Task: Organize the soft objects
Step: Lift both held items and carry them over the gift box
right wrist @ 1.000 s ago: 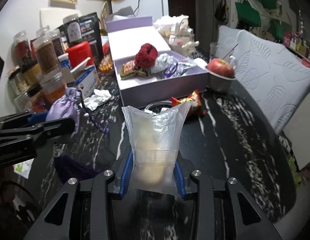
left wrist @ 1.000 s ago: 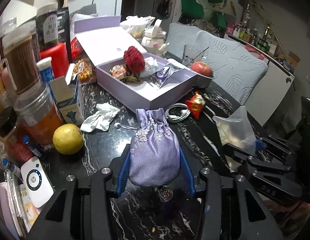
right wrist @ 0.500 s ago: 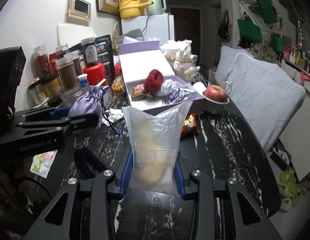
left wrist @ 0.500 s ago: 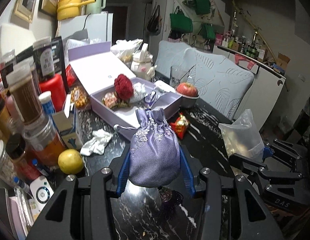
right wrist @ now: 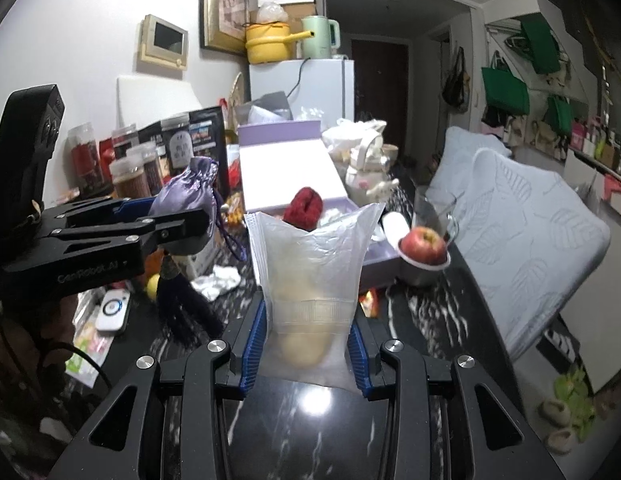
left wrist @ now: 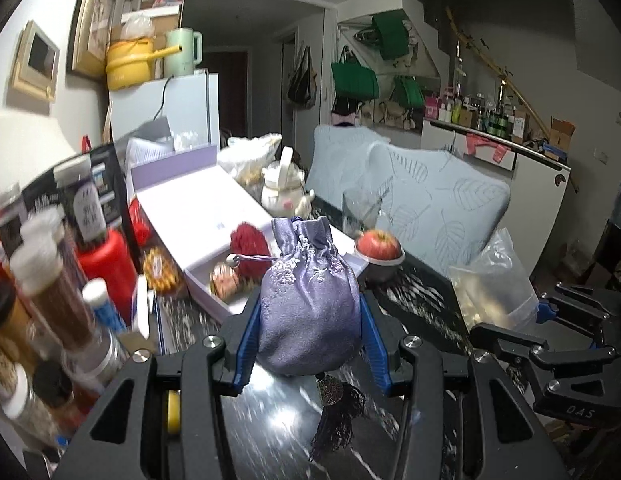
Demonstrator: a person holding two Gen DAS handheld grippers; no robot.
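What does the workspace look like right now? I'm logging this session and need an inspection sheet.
Surface: black marbled table, crowded.
Job's things: purple pouch; clear bag; open lilac box holding a red ball.
Clutter: jars, apple in a bowl, tissue, lemon.
Grippers: left hand-held gripper shut on the pouch; right hand-held gripper shut on the bag.
Cables: fridge cord.
Surroundings: cushions, fridge, green bags.

Two bags above a crowded desk
The pouch [left wrist: 308, 300] hangs left of the plastic bag [right wrist: 310, 276]; the open box [right wrist: 310, 184] lies behind both, the apple [right wrist: 424, 246] at its right.
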